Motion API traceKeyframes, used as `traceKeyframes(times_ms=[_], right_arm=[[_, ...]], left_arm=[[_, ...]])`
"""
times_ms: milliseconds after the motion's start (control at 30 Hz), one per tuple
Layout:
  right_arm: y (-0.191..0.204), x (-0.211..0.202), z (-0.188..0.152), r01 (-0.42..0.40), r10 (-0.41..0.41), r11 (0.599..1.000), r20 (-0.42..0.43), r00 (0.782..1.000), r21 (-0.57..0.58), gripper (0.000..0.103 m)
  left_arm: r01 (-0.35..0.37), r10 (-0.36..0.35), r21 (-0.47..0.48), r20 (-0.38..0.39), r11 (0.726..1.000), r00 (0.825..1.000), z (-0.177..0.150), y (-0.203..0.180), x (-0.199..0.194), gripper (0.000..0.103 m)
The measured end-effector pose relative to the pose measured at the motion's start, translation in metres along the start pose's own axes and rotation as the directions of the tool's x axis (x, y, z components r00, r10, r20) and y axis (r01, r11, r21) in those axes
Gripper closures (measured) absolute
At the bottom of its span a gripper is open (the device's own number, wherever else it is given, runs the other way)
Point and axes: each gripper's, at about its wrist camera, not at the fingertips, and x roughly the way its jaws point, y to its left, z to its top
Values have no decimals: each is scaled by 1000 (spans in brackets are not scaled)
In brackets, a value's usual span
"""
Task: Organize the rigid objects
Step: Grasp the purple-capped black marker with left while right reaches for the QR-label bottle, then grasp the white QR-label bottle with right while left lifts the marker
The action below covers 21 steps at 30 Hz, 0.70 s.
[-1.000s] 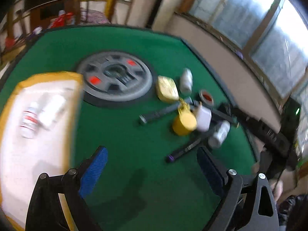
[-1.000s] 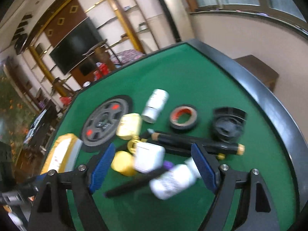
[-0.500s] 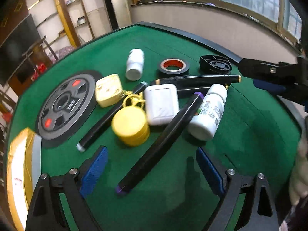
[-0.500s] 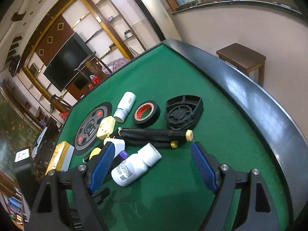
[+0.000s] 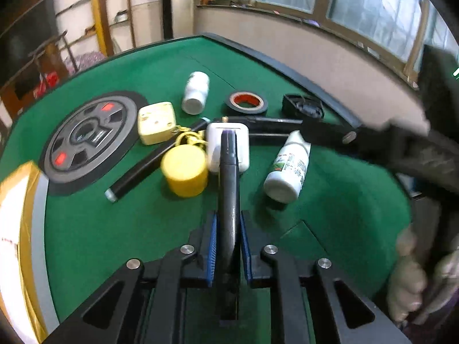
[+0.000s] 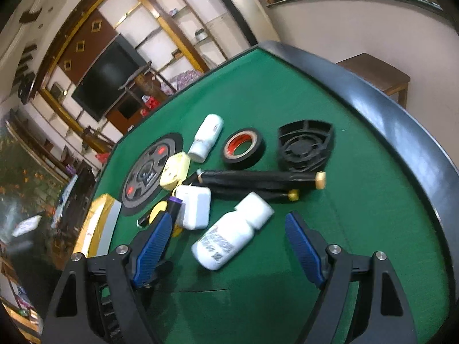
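Between the blue pads of my left hand-held gripper (image 5: 226,246), the black marker (image 5: 228,189) is clamped, its far end over the white case (image 5: 243,149). My right hand-held gripper (image 6: 226,246) stands wide above the tabletop (image 6: 358,200), the white bottle (image 6: 232,232) lying between its fingers, untouched.

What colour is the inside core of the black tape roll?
Red-orange; the tape roll shows it best in the right wrist view.

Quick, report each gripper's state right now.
Left gripper: shut on the long black marker with a purple tip.
Right gripper: open, holding nothing; the white plastic bottle lies between its fingers, untouched.
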Motion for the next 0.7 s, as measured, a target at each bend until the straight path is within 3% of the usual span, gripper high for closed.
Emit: traceKeyframes(times_ms=[167,333,367,467,700], right_arm=[[22,27,-1,75,-78,996,-60,995,-44,22],[32,48,-6,178,-183,982,-84,980,-62,22],[31,53,-7,200,-205,978,-96,974,-64,26],[34,53,-10,236,-243,968,-89,966,-88,67],[28,34,-21,150,-153,988,-128,980,-36,67]], left_arm=[[69,-66,-86,43,994,997,-15,23,-32,89],[88,-80,-119,71,989,994,-26,38,-48,89],[94,-85,-127,79,987,993,-29,41,-53,89],[120,-107,-151,94,981,990,-35,50,-61,89],[150,-113,-233,163,961,980,-54,94,-103,89]])
